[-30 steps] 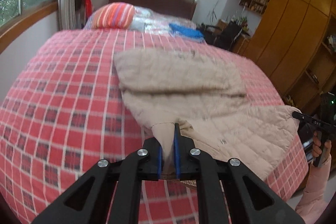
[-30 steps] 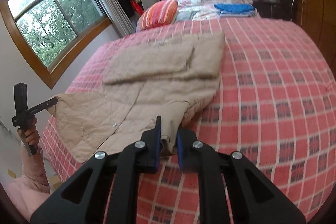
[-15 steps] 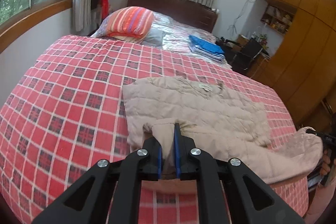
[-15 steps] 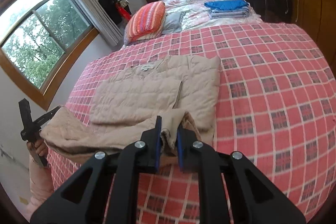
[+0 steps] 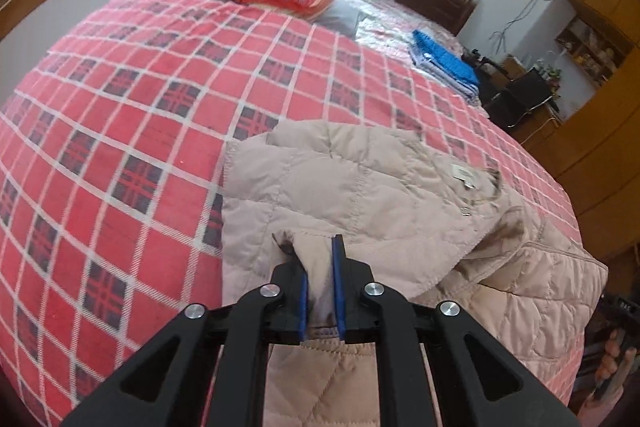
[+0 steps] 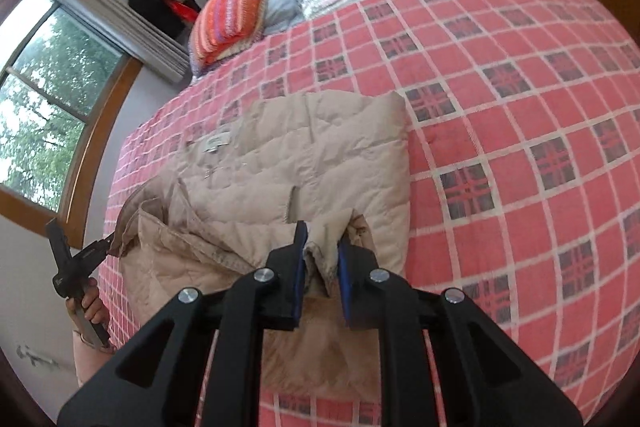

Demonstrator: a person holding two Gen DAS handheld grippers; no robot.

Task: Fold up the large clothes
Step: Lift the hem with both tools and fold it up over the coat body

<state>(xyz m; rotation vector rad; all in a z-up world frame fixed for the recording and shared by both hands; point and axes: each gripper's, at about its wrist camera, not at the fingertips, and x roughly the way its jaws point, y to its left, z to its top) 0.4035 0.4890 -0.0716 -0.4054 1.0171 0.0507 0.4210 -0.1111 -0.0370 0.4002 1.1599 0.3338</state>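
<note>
Jacket (image 5: 360,187) lies on the bed (image 5: 140,107), sleeves already folded in. Left gripper (image 5: 320,287) and right gripper (image 6: 322,267) each pinch a hem corner, lifted over the body; the final fold remains unfinished.

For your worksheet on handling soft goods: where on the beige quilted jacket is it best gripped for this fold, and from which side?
Grip the beige quilted jacket at its two bottom hem corners, coming from the foot of the bed. The hem is a thin edge that fits between the fingers, and the collar end lies flat ahead. The left gripper and right gripper hold it so.
</note>
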